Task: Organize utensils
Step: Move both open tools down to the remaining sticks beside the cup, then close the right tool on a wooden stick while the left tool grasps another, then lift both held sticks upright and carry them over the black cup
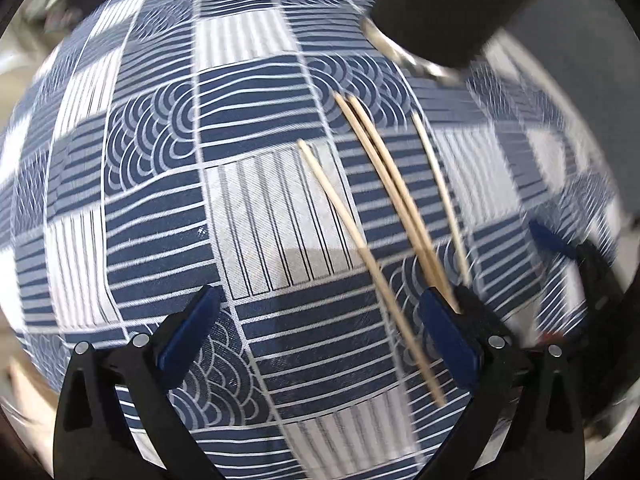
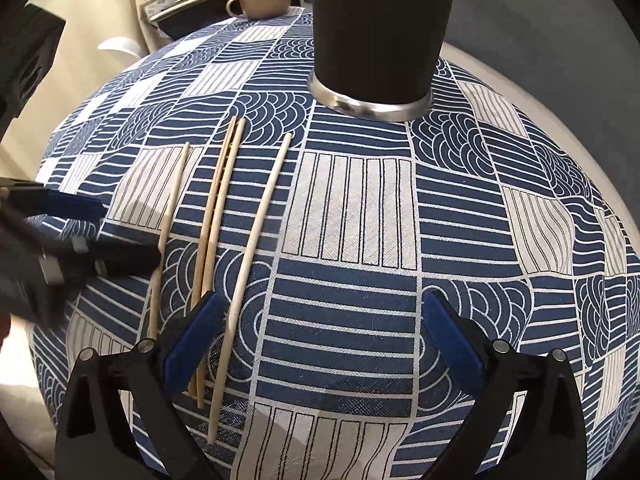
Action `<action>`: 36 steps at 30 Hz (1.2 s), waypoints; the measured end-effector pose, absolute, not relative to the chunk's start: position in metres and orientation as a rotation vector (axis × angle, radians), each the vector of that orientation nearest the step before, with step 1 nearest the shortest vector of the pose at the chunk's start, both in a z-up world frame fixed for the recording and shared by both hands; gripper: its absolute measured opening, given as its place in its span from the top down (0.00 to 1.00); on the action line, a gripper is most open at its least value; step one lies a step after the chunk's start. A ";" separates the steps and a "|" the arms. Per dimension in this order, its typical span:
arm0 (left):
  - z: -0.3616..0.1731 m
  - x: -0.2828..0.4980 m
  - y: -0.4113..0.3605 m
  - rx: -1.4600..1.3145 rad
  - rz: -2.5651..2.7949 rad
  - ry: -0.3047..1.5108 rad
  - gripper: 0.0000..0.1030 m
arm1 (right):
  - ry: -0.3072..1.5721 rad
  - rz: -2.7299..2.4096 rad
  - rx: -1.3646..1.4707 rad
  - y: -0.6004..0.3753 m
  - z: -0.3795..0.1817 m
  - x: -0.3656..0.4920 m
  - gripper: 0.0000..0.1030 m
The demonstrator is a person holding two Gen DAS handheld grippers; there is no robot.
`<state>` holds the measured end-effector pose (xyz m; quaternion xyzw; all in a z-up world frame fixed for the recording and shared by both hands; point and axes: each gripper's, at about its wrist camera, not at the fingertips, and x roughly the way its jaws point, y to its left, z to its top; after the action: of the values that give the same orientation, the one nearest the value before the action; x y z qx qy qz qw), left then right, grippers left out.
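You hover over four loose chopsticks (image 2: 224,216), both grippers (image 2: 320,332) released and empty; next, clench on one just left of your right fingers and carry it ahead to the cup (image 2: 380,28)

Left tool (image 1: 320,332), right tool (image 2: 324,332): black arms, blue pads, silver rivets

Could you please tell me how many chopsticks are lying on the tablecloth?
4: one leftmost near the left gripper, two touching side by side, one rightmost, all before the black cup.
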<state>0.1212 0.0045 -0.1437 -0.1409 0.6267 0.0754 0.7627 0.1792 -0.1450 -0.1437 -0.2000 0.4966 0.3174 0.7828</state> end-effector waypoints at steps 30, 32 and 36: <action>-0.147 0.067 0.069 -0.398 0.322 1.329 0.96 | 1.049 0.787 -0.494 -0.148 -0.131 0.144 0.96; -0.146 0.062 0.086 -0.428 0.338 1.324 0.96 | 1.025 0.773 -0.511 -0.149 -0.126 0.142 0.96; -0.135 0.054 0.119 -0.484 0.371 1.292 0.96 | 0.982 0.766 -0.499 -0.149 -0.109 0.142 0.96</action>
<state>0.0544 0.1187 -0.1354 -0.2219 0.5923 0.1699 0.7557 0.1422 -0.1491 -0.1087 -0.2311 0.4551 0.3550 0.7832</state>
